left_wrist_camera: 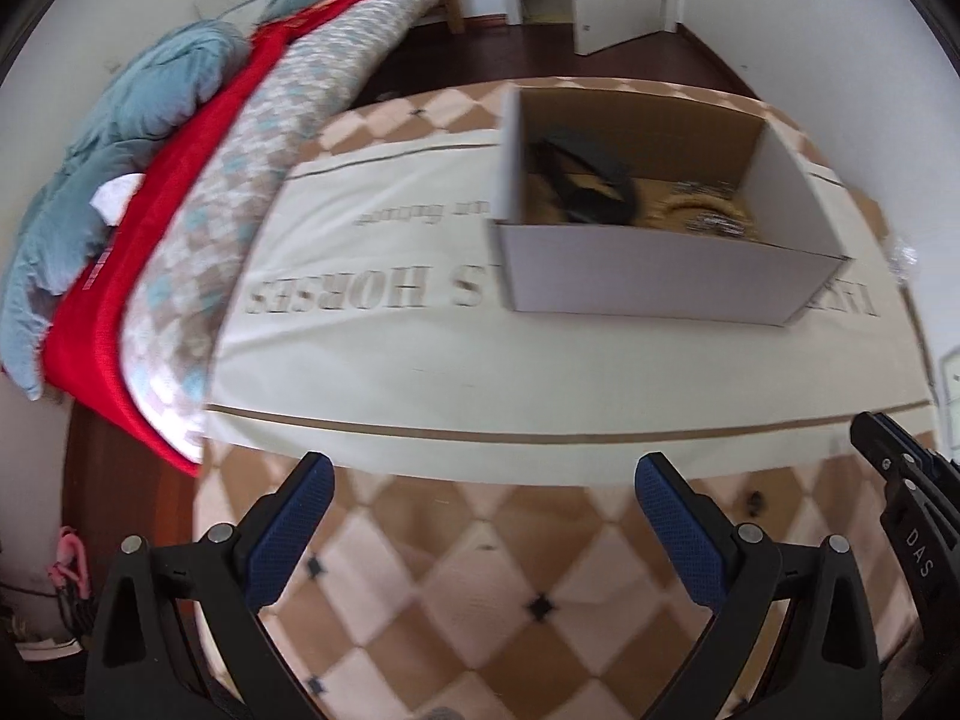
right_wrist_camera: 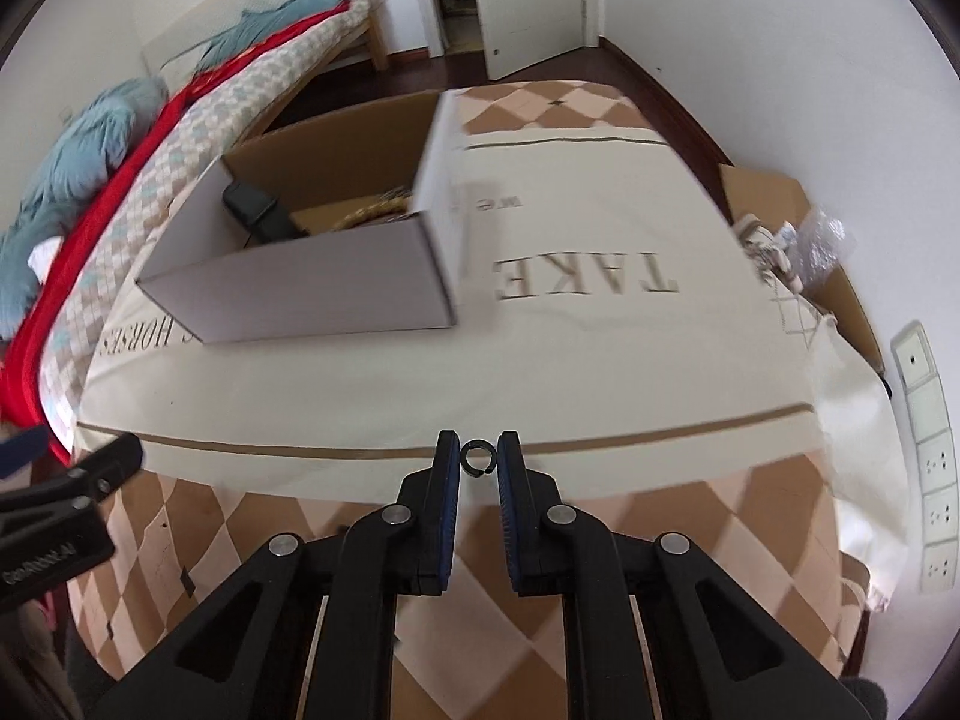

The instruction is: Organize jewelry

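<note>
Right wrist view: a small dark ring [right_wrist_camera: 478, 457], thin, open at one side and seemingly metal, is pinched between the two blue-padded fingertips of the right claw [right_wrist_camera: 478, 461], which is clenched on it and held above the near part of the surface [right_wrist_camera: 600, 360]. The step in hand is judged to be the carrying of this ring toward the cardboard box [right_wrist_camera: 312, 294], a white-sided, brown-lined open carton that stands farther back and to the left on the cloth [right_wrist_camera: 540, 372]. Inside the box a black object [right_wrist_camera: 258, 213] and a coil of gold-coloured chain or beads [right_wrist_camera: 375, 210] are seen, though blur leaves their details uncertain. The next move is judged to call for a forward and leftward reach over the near wall of the box, and then a gentle release, since so slight a ring could slip from the textured pads or roll on landing. The cloth is cream, smooth and printed with large grey letters, and beneath it a tablecloth of tan and pale diamonds is spread. In the left wrist view the left claw [left_wrist_camera: 483, 495] is held released, its fingers wide apart with nothing between them, near the front edge. A bed [left_wrist_camera: 180, 192] with blue, red and checked bedding lies to the left.
</note>
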Tool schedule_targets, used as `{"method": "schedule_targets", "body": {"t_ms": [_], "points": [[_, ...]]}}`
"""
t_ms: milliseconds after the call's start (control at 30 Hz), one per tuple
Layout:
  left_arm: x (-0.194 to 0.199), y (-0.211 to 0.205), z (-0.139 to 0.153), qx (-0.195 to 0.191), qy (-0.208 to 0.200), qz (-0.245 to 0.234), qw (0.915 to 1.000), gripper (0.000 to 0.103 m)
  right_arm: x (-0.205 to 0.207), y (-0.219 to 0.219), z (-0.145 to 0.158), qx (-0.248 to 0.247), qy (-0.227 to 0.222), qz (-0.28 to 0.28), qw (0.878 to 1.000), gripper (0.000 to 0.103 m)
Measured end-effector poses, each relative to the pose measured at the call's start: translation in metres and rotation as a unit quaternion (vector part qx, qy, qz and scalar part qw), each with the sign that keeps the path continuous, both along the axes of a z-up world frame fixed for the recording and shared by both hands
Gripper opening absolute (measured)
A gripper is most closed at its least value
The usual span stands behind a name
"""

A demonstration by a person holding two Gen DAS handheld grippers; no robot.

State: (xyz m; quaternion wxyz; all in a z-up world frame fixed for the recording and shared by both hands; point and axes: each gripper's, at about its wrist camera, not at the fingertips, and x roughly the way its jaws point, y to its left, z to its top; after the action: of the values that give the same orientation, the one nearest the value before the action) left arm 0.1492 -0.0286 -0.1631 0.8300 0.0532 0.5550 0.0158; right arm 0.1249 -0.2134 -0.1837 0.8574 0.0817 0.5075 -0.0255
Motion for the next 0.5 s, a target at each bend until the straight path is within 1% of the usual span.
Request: {"method": "schedule_targets", "body": {"t_ms": [100, 167, 233, 300, 333, 367, 400, 467, 500], "points": [[-0.005, -0.029, -0.004, -0.028, 0.013, -0.031, 0.999, 0.102, -0.01, -0.02, 0.005, 0.004, 0.001, -0.022, 1.0, 0.013], [-0.008, -0.047, -0.008, -0.038, 0.022, -0.053, 0.9976, 0.102, -0.017, -0.032, 0.005, 0.007, 0.003, -0.038, 0.999, 0.013], [-0.012, -0.062, -0.009, -0.041, 0.023, -0.073, 0.9962, 0.099, -0.022, -0.042, 0.005, 0.01, 0.006, -0.052, 0.999, 0.013], [-0.015, -0.076, -0.012, -0.042, 0.025, -0.091, 0.9947, 0.088, -0.026, -0.049, 0.003, 0.011, 0.008, -0.062, 0.998, 0.013], [-0.015, -0.082, -0.013, -0.044, 0.027, -0.097, 0.994, 0.084, -0.028, -0.051, 0.002, 0.012, 0.01, -0.065, 0.998, 0.013], [-0.016, -0.085, -0.014, -0.044, 0.029, -0.101, 0.9935, 0.077, -0.031, -0.054, 0.001, 0.013, 0.011, -0.069, 0.997, 0.013], [-0.016, -0.089, -0.015, -0.046, 0.031, -0.105, 0.9929, 0.073, -0.033, -0.055, 0.001, 0.013, 0.011, -0.071, 0.997, 0.013], [-0.016, -0.094, -0.017, -0.047, 0.034, -0.112, 0.9921, 0.067, -0.036, -0.058, 0.002, 0.014, 0.011, -0.074, 0.997, 0.013], [-0.016, -0.096, -0.017, -0.047, 0.034, -0.114, 0.9918, 0.062, -0.037, -0.059, 0.002, 0.015, 0.011, -0.076, 0.997, 0.013]]}}
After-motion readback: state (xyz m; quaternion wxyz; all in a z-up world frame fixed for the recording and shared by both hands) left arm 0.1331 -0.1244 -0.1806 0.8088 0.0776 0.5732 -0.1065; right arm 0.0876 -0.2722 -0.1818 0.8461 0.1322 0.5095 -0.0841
